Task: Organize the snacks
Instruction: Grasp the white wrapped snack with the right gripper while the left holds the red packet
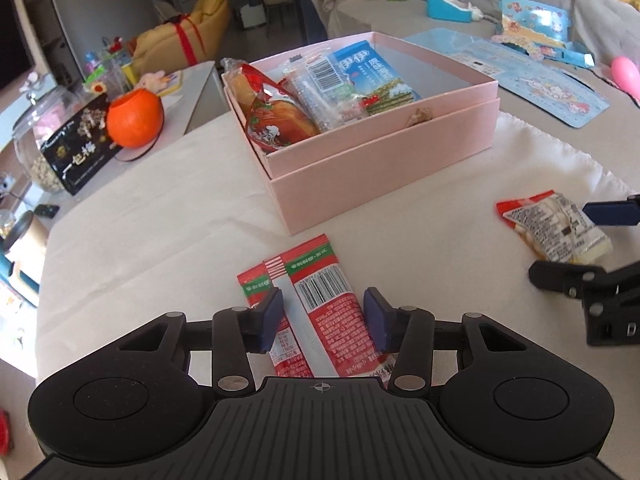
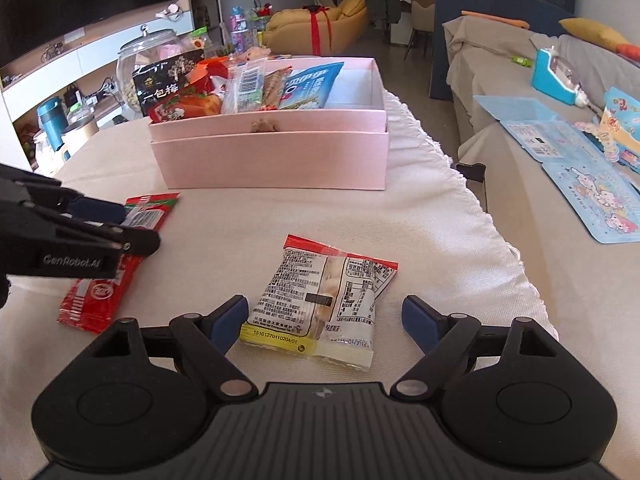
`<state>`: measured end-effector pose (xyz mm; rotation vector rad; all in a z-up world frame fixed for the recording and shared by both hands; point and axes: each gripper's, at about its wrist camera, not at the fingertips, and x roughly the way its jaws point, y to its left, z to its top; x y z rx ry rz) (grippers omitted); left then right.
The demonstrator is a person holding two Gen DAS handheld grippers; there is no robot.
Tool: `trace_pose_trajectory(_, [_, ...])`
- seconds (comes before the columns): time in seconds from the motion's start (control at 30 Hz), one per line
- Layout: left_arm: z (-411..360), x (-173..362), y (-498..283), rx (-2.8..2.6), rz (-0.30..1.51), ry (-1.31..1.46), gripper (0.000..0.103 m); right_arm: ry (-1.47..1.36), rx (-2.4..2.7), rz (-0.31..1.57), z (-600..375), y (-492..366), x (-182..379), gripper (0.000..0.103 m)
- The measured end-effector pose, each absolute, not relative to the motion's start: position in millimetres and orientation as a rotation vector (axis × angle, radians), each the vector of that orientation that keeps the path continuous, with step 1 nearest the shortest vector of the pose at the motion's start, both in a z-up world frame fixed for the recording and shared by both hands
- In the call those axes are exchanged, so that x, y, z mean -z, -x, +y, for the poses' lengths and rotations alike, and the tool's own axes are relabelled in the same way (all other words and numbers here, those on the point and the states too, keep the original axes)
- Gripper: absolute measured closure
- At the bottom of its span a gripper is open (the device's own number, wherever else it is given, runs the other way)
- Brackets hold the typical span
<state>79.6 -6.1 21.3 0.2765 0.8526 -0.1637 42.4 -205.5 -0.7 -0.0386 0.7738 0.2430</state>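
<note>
From the left wrist camera, the left gripper (image 1: 323,318) hangs with its blue pads spread on either side of the upper of two overlapping red snack sachets (image 1: 329,300), gripping nothing, on the white tablecloth (image 1: 160,220) just in front of the pink box (image 1: 384,152), which already holds several snack packets. From the right wrist camera, the right gripper (image 2: 320,320) is spread wide around a clear nut packet (image 2: 320,300) lying flat well in front of that box, pads not touching it.
</note>
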Motion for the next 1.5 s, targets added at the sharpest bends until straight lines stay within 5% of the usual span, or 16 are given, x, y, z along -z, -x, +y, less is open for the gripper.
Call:
trace_pose_trajectory(0.27, [7.3,-21.2,-80.3,0.147,0.849,-0.217,0.052,0.091,-0.225,0.799,-195.6,-40.4,4.8,0.0])
trace_pose_trajectory(0.53, [11.3,-19.2,-83.9,0.133,0.836,-0.168,0.05,0.061,-0.233,0.823,-197.8,-55.6,3.6,0.0])
trace_pose_trajectory(0.6, [10.9,-18.8,-82.3,0.137,0.829,-0.173,0.05,0.061,-0.212,0.817,-198.8,-58.7,1.5,0.009])
trace_pose_trajectory(0.7, [12.1,-18.7,-83.0,0.142,0.827,-0.169,0.049,0.087,-0.219,0.801,-202.5,-55.9,-6.2,0.047])
trace_pose_trajectory(0.73, [12.0,-18.8,-84.8,0.142,0.832,-0.164,0.049,0.089,-0.212,0.797,-204.7,-55.1,-8.4,0.049])
trace_pose_trajectory(0.93, [3.7,-22.4,-84.1,0.185,0.843,-0.151,0.056,0.044,-0.18,0.81,-220.3,-60.4,-13.5,0.052])
trace_pose_trajectory(1.5, [-25.4,-21.5,-62.3,0.322,0.869,-0.245,0.054,0.036,-0.199,0.817,-222.2,-55.4,-13.5,0.052])
